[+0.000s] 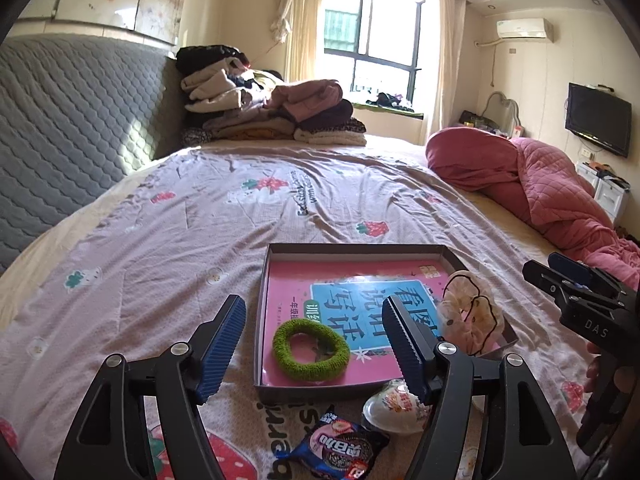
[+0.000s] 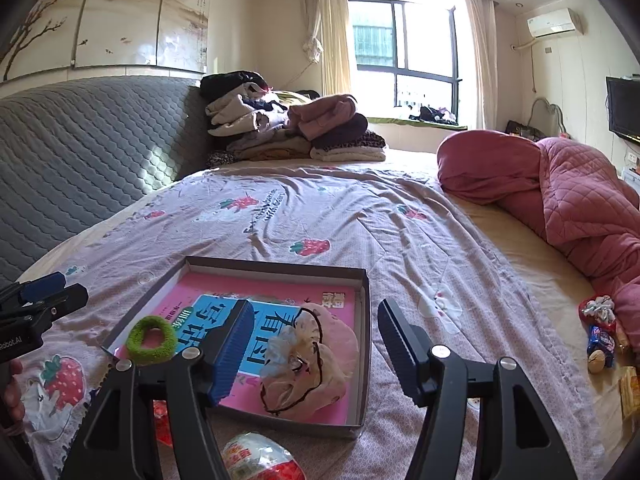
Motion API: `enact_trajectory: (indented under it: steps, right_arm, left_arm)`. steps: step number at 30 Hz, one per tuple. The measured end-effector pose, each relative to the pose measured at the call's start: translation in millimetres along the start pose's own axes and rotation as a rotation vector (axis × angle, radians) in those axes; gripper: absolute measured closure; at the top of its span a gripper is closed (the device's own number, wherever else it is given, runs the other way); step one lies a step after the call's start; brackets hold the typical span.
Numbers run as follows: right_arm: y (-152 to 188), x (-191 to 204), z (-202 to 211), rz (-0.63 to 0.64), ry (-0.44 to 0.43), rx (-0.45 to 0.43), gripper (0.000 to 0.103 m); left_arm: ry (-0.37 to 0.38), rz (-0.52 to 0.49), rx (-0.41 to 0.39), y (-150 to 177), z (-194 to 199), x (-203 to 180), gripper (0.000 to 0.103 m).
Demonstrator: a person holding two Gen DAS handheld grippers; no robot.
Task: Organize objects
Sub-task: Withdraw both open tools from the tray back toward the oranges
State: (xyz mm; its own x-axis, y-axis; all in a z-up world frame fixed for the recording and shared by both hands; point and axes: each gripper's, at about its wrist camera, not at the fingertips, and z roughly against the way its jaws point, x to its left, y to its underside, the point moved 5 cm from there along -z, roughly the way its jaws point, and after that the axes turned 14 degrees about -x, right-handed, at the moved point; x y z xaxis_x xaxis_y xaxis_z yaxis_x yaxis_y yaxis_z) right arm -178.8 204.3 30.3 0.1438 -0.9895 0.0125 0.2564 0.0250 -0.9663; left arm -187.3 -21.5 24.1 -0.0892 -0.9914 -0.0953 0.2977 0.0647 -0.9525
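On the bed, box (image 1: 280,252) holding green hair tie (image 1: 310,350), both jaws released, cookie packet (image 1: 338,450) only in left view, snacks (image 2: 600,344) only in right.

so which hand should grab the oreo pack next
Left, probably. The oreo pack lies just below the open left gripper, near the box. The right wrist view doesn't show the pack at all.

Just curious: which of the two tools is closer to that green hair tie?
Left. The left tool hangs open right over the green hair tie in the box; the right tool, also open, is off to its right.
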Motion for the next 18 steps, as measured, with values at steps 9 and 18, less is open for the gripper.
enact_trajectory:
  steps: [9,18]
  right_arm:
    - [-13.9,13.1,33.3,0.007,-0.021,-0.056,0.038]
    - [-11.0,40.0,64.6,0.024,-0.07,-0.069,0.037]
  left_arm:
    - [-0.007,-0.01,-0.041,-6.1,33.8,-4.8,0.03]
    - [-0.003,0.02,-0.009,7.8,58.1,-5.5,0.03]
